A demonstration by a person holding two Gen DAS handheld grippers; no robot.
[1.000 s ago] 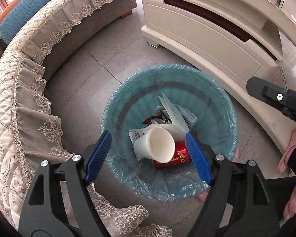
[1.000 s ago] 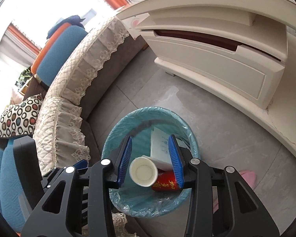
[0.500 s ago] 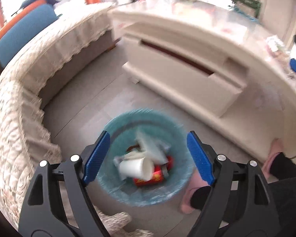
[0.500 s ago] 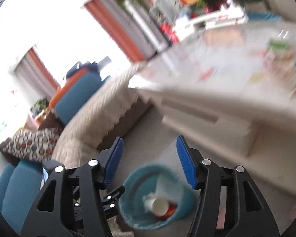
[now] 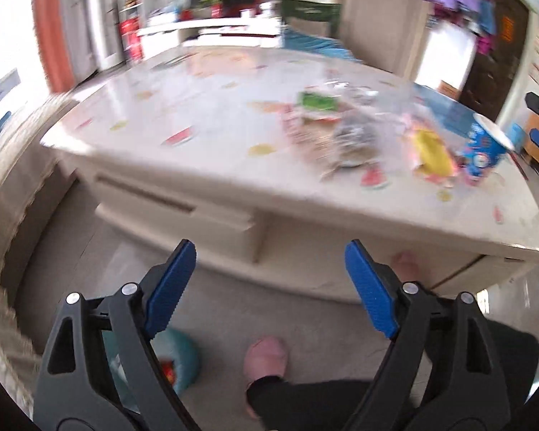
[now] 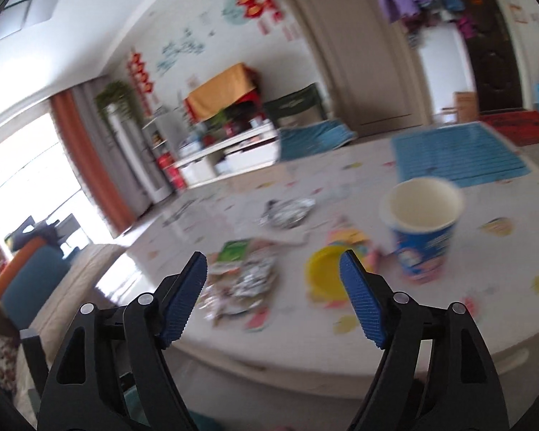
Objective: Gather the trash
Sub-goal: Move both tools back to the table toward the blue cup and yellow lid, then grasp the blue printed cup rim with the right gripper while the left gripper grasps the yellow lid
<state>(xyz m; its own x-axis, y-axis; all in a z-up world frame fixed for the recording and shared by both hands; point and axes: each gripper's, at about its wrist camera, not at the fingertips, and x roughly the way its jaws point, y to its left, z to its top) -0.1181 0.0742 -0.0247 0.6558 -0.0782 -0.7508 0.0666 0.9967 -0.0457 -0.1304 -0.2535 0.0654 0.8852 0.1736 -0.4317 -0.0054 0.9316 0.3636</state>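
Both views are blurred by motion. My left gripper (image 5: pixel 267 255) has its jaws opening, with nothing between them, above the floor in front of the white coffee table (image 5: pixel 204 133). The blue-lined trash bin (image 5: pixel 178 361) shows low at the left behind its finger. My right gripper (image 6: pixel 273 262) is also opening, empty, facing the tabletop (image 6: pixel 503 262). Litter lies there: a blue paper cup (image 6: pixel 422 231) (image 5: pixel 483 151), a yellow lid (image 6: pixel 323 273), crumpled foil (image 6: pixel 287 212), a green wrapper (image 6: pixel 233 251) and more foil scraps (image 6: pixel 251 280).
A lace-covered sofa (image 5: pixel 3 165) curves along the left. A person's foot in a pink slipper (image 5: pixel 266 359) and dark trouser leg stand on the floor by the bin. A blue mat (image 6: pixel 456 158) lies on the table's far side. Shelves and a cabinet line the back wall.
Both grippers rose and swung from over the trash bin toward the table. The right jaws went from narrow around the white cup to wide and empty; the cup stays in the bin.
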